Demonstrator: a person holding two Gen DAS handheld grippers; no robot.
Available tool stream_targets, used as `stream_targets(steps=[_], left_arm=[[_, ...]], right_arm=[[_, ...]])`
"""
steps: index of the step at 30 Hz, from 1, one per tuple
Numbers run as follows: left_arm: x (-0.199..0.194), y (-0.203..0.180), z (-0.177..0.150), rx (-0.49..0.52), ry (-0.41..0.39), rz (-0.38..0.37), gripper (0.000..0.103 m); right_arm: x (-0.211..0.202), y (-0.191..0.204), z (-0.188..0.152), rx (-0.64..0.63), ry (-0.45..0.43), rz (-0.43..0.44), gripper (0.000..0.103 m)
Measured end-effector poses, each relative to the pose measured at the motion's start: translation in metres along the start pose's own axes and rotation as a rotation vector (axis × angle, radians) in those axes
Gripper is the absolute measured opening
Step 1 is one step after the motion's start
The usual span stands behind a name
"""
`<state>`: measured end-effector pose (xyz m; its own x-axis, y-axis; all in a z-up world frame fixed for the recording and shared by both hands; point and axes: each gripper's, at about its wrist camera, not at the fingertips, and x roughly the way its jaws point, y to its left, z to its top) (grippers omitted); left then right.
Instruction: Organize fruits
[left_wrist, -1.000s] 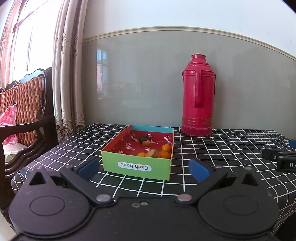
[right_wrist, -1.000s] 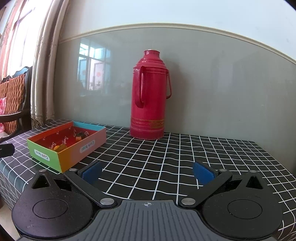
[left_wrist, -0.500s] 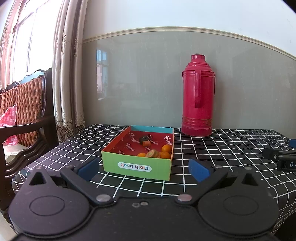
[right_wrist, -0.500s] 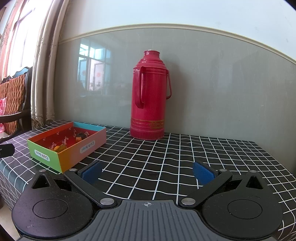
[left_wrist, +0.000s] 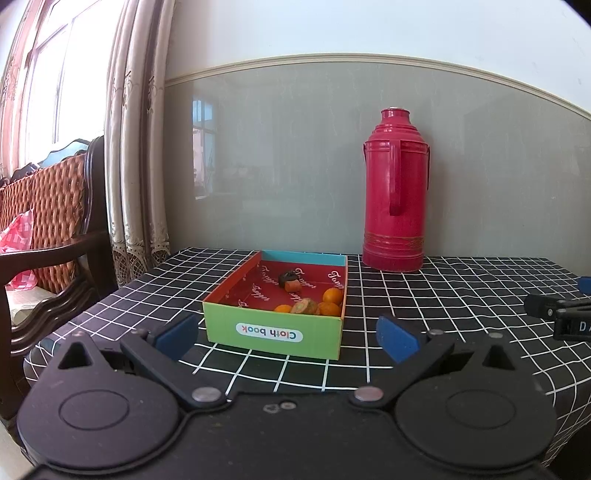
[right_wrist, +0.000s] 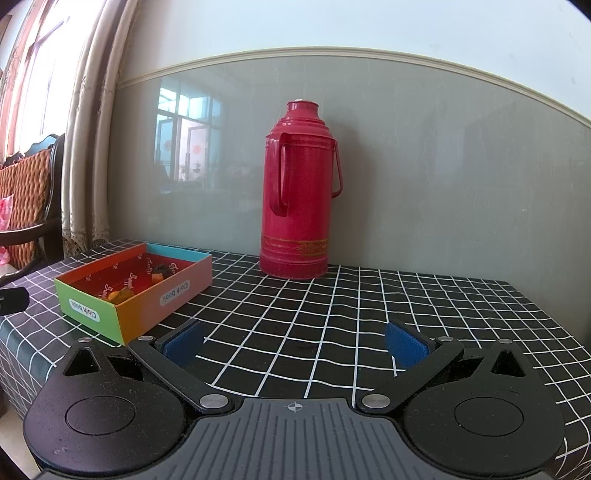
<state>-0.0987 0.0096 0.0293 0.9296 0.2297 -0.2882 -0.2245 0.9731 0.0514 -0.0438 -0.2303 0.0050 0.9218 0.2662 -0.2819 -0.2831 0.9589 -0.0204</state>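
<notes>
A colourful "Cloth book" box (left_wrist: 271, 334) sits on the black checked tablecloth, also in the right wrist view (right_wrist: 146, 306) at the left. Inside lie small oranges (left_wrist: 331, 296), a greenish-brown fruit (left_wrist: 305, 306) and a dark fruit with a reddish piece (left_wrist: 290, 280). My left gripper (left_wrist: 287, 338) is open and empty, just in front of the box's near wall. My right gripper (right_wrist: 294, 341) is open and empty over bare cloth, right of the box; part of it shows at the left wrist view's right edge (left_wrist: 559, 314).
A tall red thermos (left_wrist: 395, 192) stands at the back against the grey wall, also in the right wrist view (right_wrist: 297, 192). A wooden chair with a woven back (left_wrist: 48, 218) and curtains (left_wrist: 136, 147) are left of the table. The table's left edge is close to the box.
</notes>
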Motion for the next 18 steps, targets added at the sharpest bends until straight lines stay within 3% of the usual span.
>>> stream_targets(steps=[18], left_arm=[[-0.0023,-0.0013,0.0001,0.015,-0.013,0.001,0.097]], right_arm=[[0.0003,-0.0001,0.0004,-0.001,0.000,0.000,0.103]])
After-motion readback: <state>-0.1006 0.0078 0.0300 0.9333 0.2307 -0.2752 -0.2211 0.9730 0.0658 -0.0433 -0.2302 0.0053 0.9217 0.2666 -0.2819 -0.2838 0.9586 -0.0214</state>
